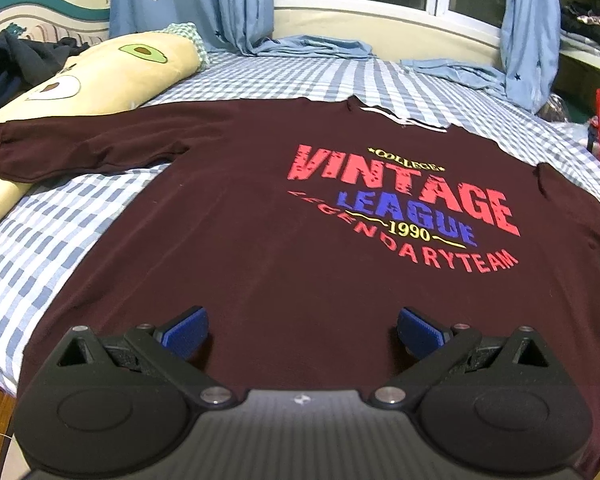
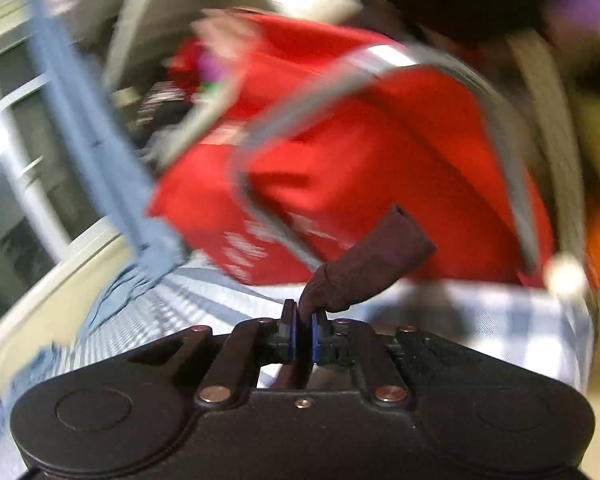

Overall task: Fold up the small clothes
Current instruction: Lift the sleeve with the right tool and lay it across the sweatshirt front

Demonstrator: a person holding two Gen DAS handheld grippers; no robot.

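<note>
On the bed: a blue-and-white checked sheet spreads from near to far under everything.
Shirt: a maroon shirt, print side up, lies flat across the sheet, collar at the far side, its left sleeve stretched toward the avocado pillow.
Pillow: a long avocado pillow lies far left, just beside that sleeve.
Red bag: a blurred red bag stands beyond the bed edge in the right wrist view.
Left claw: the left gripper hovers over the near hem, jaws wide, nothing between them.
Right claw: the right gripper is pinched narrow on a sleeve end of maroon cloth, which sticks up past the pads.
</note>
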